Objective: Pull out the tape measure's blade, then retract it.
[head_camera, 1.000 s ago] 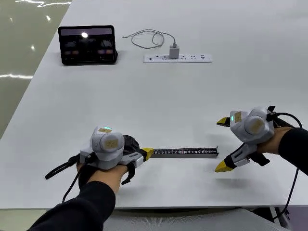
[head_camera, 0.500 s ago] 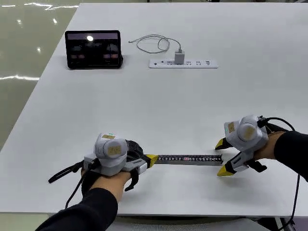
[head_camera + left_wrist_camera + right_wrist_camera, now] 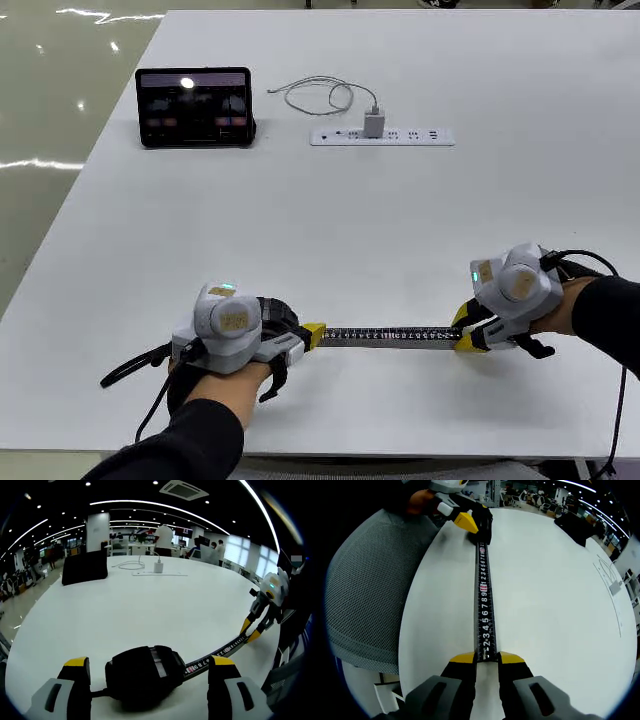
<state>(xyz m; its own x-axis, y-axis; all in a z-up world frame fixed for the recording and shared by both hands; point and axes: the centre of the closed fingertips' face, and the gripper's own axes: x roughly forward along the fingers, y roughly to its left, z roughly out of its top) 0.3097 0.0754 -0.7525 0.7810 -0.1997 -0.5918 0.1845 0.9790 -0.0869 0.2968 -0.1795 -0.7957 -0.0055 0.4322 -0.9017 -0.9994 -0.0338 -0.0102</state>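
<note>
Blade (image 3: 484,595) lies stretched on tabletop (image 3: 400,250) between both tongs, tip pinched in nearly closed right tongs (image 3: 487,658). Left tongs (image 3: 148,664) stand wide around tape measure case (image 3: 142,677); whether they grip it, cannot tell. Risk: weak pinch lets tip slip, blade whips back.

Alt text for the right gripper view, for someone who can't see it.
The right gripper is shut on the tip of the tape measure's blade, which runs straight across the white table to its black case at the left gripper.
</note>
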